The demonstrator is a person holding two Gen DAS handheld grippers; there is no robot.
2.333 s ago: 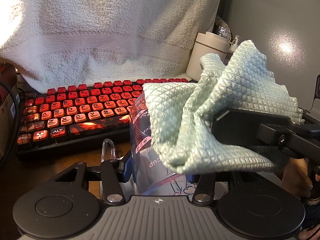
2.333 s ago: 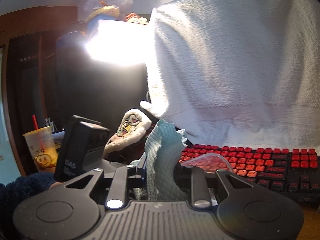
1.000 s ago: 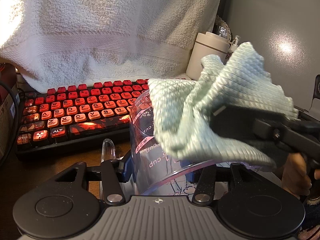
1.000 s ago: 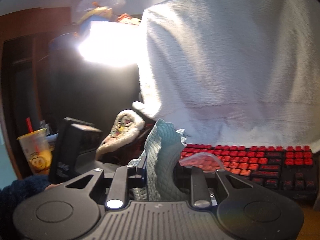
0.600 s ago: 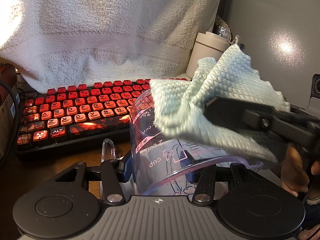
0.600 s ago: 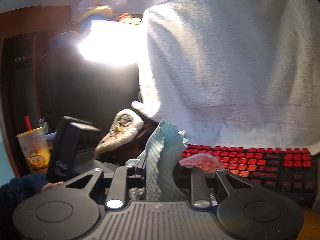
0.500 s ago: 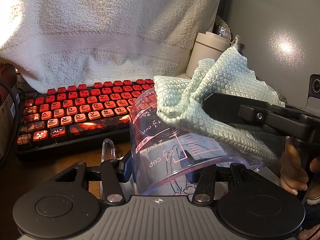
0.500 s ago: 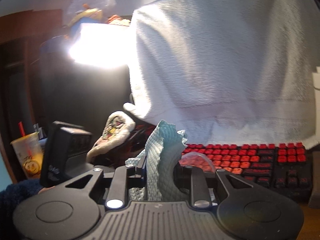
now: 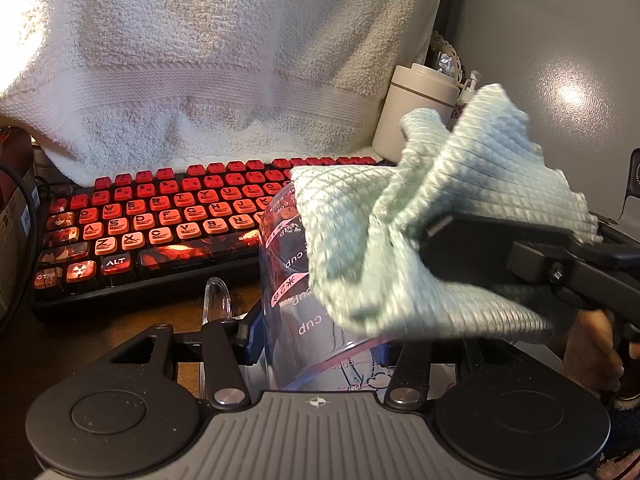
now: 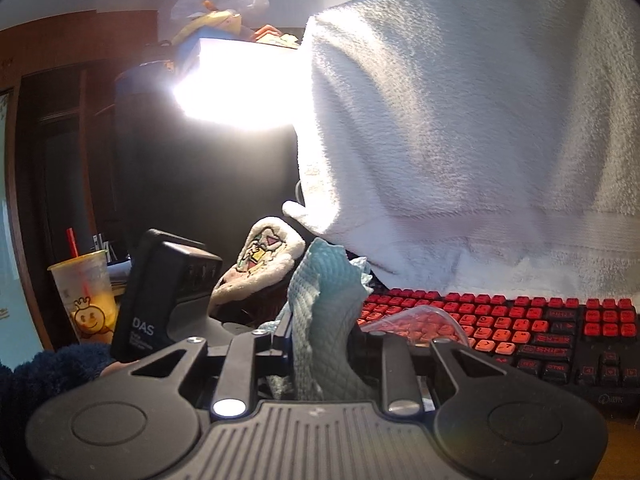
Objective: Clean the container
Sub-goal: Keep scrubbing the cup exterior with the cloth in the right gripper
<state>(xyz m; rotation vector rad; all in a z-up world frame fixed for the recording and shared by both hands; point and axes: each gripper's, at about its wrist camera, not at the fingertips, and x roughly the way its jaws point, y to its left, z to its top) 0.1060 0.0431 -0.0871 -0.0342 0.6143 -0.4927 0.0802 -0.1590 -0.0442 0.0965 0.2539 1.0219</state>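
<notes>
Container (image 9: pixel 296 280) in left hand-held gripper (image 9: pixel 320 332)

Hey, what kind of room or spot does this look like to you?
Most likely a home computer desk, not a kitchen. A red-and-black keyboard lies on a wooden desktop, a white towel hangs behind it, and a takeaway drink cup with a straw stands off to one side.

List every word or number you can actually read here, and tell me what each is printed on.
"ALT": a dark key on the red and black keyboard.
Single letters such as "Z", "X", "S", "D": its pale red keys.
"cup", mirrored, several times: the clear plastic measuring cup; its pink fraction marks are too blurred to read.
"DAS": the black box on the left tool; the smaller lines beneath are unreadable.
Yellow drink cup: a cartoon face, no legible words.
</notes>
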